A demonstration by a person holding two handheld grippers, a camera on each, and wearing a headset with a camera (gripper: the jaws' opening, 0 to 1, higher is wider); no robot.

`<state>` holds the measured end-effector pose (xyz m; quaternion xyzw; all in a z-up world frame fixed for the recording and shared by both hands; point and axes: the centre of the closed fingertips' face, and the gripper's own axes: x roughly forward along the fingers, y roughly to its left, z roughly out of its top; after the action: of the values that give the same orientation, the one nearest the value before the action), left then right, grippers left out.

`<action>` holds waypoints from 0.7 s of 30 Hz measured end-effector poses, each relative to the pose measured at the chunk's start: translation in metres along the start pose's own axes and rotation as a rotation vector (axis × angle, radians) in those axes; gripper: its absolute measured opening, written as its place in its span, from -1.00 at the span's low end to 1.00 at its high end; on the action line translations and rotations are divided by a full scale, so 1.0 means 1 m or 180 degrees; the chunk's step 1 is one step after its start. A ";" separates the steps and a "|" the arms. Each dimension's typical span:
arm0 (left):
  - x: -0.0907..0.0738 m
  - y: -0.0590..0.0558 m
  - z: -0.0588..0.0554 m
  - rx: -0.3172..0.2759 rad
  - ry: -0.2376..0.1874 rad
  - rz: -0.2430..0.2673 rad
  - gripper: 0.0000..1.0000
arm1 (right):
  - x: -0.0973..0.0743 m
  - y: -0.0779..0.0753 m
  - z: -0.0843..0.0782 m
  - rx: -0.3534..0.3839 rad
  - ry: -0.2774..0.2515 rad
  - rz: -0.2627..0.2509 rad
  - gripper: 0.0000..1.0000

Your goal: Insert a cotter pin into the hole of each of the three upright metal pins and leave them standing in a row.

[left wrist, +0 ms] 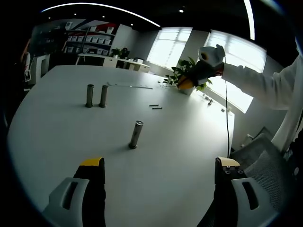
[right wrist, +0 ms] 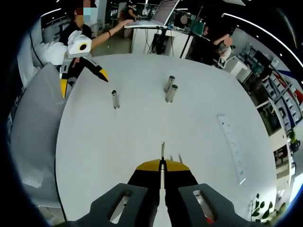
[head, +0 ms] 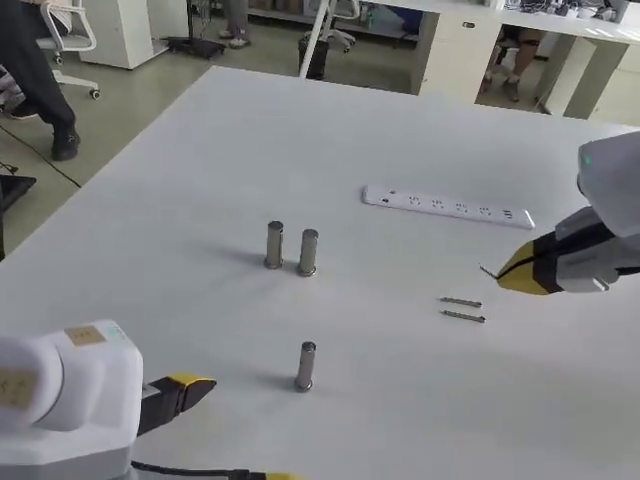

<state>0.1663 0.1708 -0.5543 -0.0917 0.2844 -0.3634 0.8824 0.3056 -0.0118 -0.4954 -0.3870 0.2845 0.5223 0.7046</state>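
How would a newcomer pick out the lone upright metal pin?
From the white power strip at the far side of the table, come nearer past two upright pins standing side by side. The lone pin stands by itself, closest to the left gripper.

holes in pins — too small, left tool cropped

Even, bright light on my table — pins throw only short soft shadows. Windows blow out white in my left gripper view; both gripper views bend strongly at the edges.
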 end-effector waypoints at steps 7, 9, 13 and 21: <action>0.000 -0.005 0.021 0.0129 -0.0136 0.0061 0.88 | -0.012 0.016 0.027 -0.0070 -0.0393 -0.0227 -1.00; 0.000 -0.007 0.028 0.0103 -0.0195 0.0051 0.86 | -0.014 0.023 0.032 -0.0088 -0.0458 -0.0263 -1.00; 0.001 -0.007 0.042 0.0027 -0.0304 0.0078 0.83 | -0.011 0.036 0.037 -0.0128 -0.0544 -0.0285 -1.00; 0.011 -0.021 0.070 0.0075 -0.0425 -0.0039 0.77 | -0.008 0.038 0.038 -0.0202 -0.0618 -0.0504 -1.00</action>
<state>0.2001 0.1452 -0.4940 -0.1070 0.2201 -0.3653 0.8981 0.2663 0.0219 -0.4777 -0.3779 0.1669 0.5088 0.7553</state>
